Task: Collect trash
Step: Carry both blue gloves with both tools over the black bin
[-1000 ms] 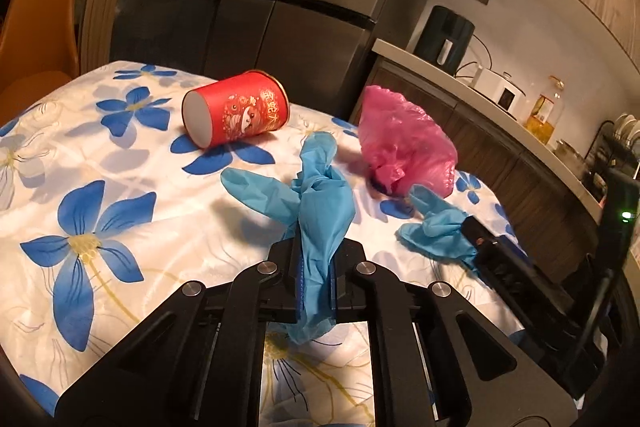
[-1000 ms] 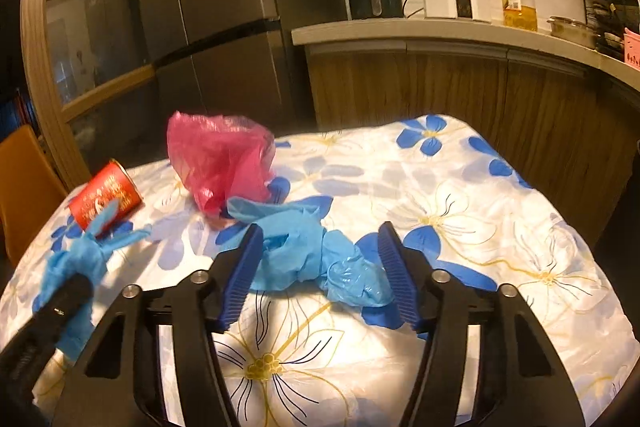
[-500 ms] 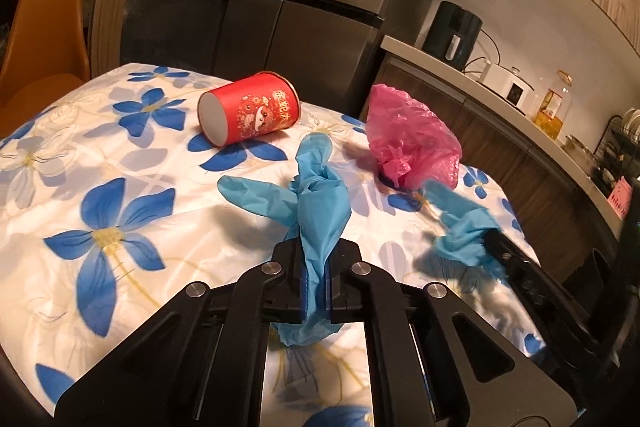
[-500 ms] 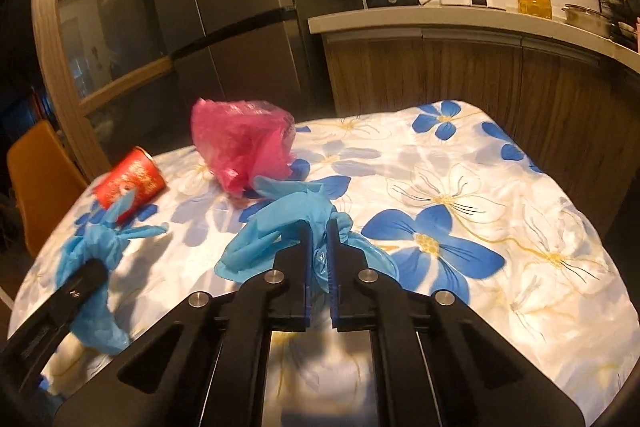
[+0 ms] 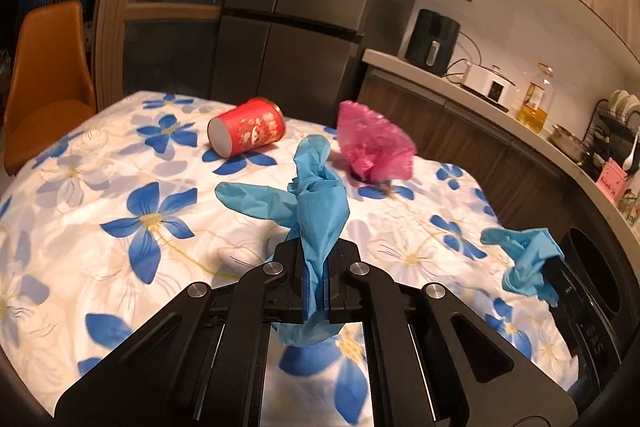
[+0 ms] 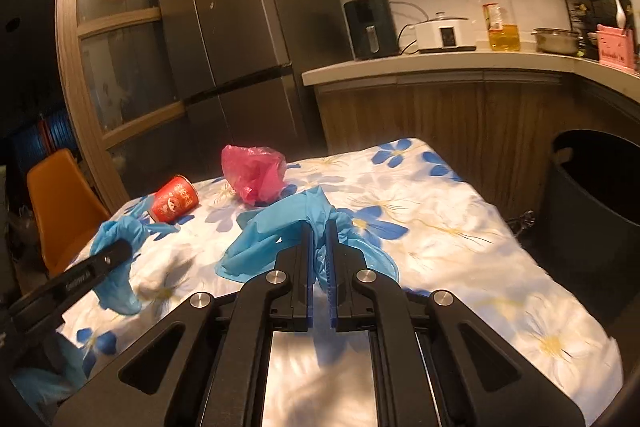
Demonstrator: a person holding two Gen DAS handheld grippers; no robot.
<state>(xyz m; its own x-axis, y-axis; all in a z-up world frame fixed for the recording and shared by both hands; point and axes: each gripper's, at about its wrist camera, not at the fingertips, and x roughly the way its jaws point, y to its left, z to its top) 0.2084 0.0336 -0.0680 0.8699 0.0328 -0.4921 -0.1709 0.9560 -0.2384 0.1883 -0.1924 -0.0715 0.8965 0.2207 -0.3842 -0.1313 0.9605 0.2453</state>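
My left gripper (image 5: 316,251) is shut on a crumpled blue glove (image 5: 316,203), lifted off the flowered tablecloth (image 5: 120,187). My right gripper (image 6: 318,231) is shut on a second blue glove (image 6: 276,227), also raised above the cloth. In the left wrist view that second glove (image 5: 524,259) hangs at the right from the other gripper. In the right wrist view the first glove (image 6: 116,239) hangs at the left. A red cup (image 5: 248,131) lies on its side at the table's far end, with a pink plastic bag (image 5: 372,147) to its right.
A dark round bin (image 6: 596,195) stands on the floor to the right of the table. An orange chair (image 5: 44,79) sits at the far left. Behind are a dark fridge (image 6: 240,27) and a counter (image 6: 460,63) with appliances.
The right gripper closed on the blue glove and lifted it off the table. Both grippers rose and pulled back with their gloves, the right one swinging toward the bin.
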